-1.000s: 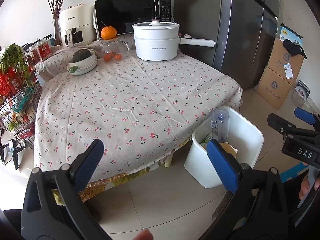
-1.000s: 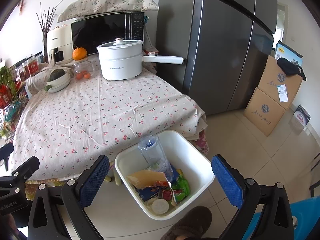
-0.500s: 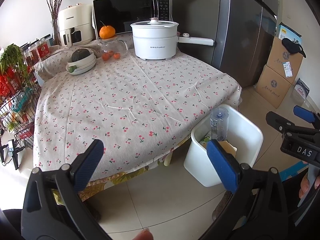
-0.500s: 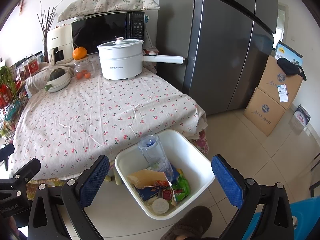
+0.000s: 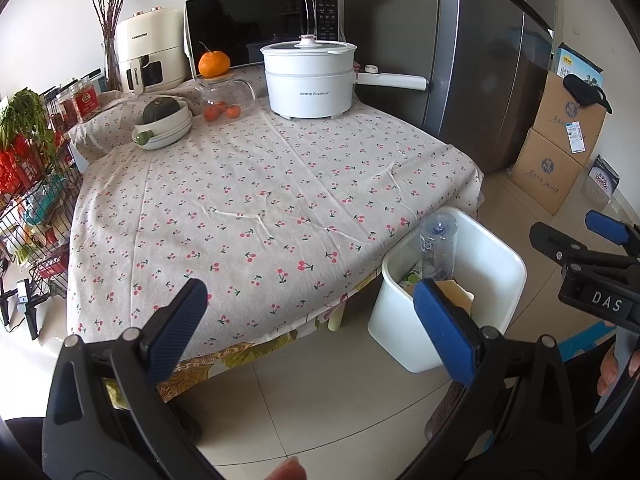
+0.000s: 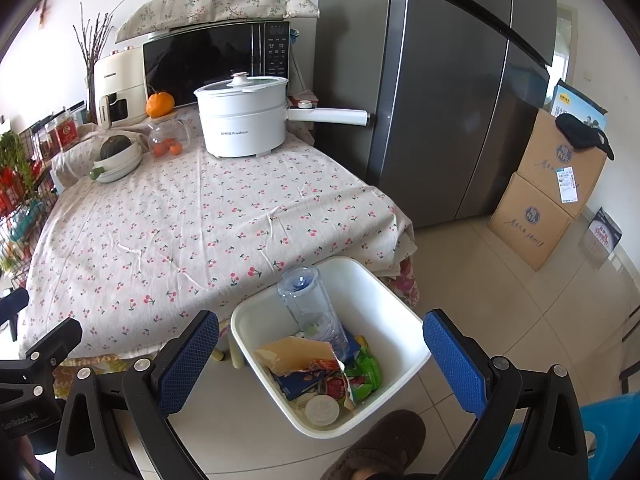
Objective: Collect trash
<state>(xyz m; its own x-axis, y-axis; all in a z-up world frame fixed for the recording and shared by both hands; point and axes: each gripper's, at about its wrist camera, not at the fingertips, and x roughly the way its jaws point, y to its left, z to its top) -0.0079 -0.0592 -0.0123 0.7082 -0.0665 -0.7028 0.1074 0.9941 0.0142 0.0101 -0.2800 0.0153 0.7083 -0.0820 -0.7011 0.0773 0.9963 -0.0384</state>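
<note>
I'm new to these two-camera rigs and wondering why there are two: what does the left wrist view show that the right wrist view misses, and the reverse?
Only the left wrist view shows the wire rack's lower shelves and the right gripper from the side. Only the right wrist view looks down into the white bin, showing snack wrappers, torn cardboard, a round lid, and a slipper. Both share the cherry-print tablecloth, white electric pot, microwave, fridge, boxes and the clear plastic bottle upright in the bin.
</note>
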